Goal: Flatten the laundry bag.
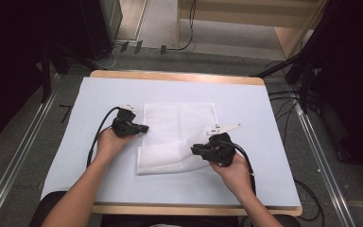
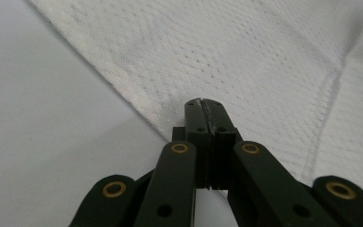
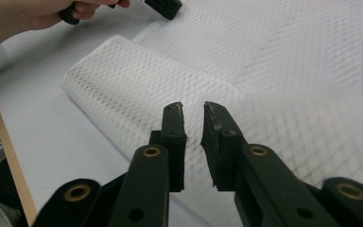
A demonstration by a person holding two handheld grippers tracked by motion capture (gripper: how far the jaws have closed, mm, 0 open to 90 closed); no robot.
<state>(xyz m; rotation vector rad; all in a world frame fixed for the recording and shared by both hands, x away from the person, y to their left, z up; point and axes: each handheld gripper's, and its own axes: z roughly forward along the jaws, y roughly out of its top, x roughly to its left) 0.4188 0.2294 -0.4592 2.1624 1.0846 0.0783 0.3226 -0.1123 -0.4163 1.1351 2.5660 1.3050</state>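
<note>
Item: white mesh cloth (image 1: 177, 137), thin and net-patterned, lying flat on the light grey-blue tabletop (image 1: 246, 94) near its middle, a little toward the near edge. The far part of the cloth is spread flat in a rough rectangle. The near part is folded back over itself, forming a doubled band with a rounded fold along its near edge; in the right claw view this band (image 3: 137, 90) shows as a soft rolled fold lying across the flat layer.

Left claw (image 1: 143, 128): black, two-jawed, held in the person's left hand (image 1: 109, 142) at the left edge of the cloth. In the left claw view the jaws (image 2: 204, 105) are pressed together with the tips resting at the cloth's edge (image 2: 137, 101); whether any cloth is caught between them cannot be told.

Right claw (image 1: 194, 150): black, two-jawed, held in the person's right hand (image 1: 236, 170) at the right end of the folded band, toward the near right part of the tabletop. In the right claw view the jaws stand slightly spread with a narrow gap, poised above the mesh and pinching nothing.

Accessories: a black cable (image 1: 99, 135) trails from the left claw; a pale three-cornered plate (image 1: 224, 127) sits on top of the right claw.

Support: wood-edged tabletop, its near wooden edge (image 1: 170, 209) visible.
</note>
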